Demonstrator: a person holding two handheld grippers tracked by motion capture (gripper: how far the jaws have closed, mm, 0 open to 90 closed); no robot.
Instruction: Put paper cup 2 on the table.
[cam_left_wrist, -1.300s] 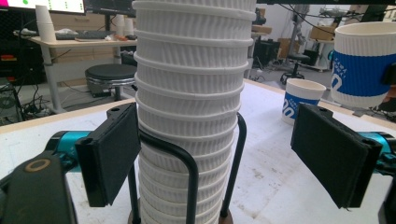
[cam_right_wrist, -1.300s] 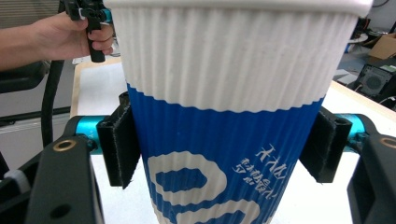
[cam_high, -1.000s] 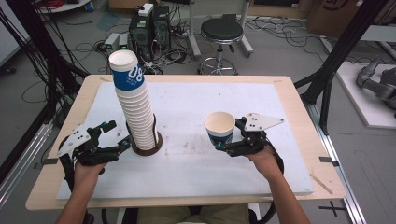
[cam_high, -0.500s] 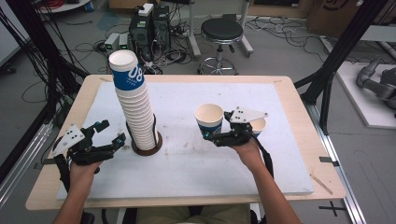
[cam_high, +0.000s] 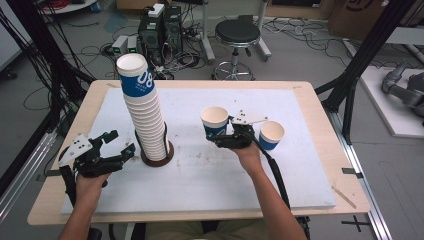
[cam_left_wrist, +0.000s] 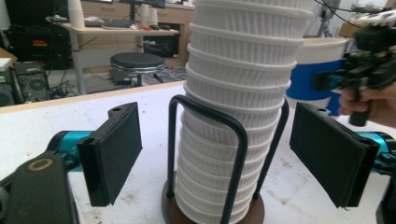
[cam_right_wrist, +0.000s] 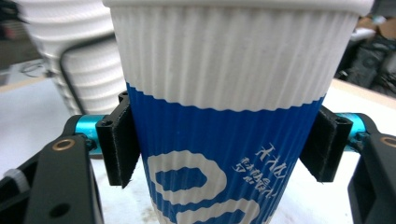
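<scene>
Because the ribbed white-and-blue paper cup is thin-walled, hollow and evidently empty, it should handle as something very light that dents under a hard squeeze, so a gentle pinch across its lower blue band, where the corrugated sleeve adds stiffness and grip, looks the safest hold. That is where the right gripper has it: in the right gripper view the two black pads press on opposite sides of the cup, just below the wavy line between white and blue, and the cup stands upright. It is held over the white foam board, between the tall stack of ribbed white paper cups and a second blue-and-white paper cup, which stands on the board just beyond the right hand.

The stack leans slightly and sits in a black wire holder on a round dark base; being tall and light, it would likely tip if bumped from the side. The left gripper waits near the base with its jaws apart and nothing between the pads; in the left gripper view they flank the holder without touching it. The jaws have just been closing a little.
</scene>
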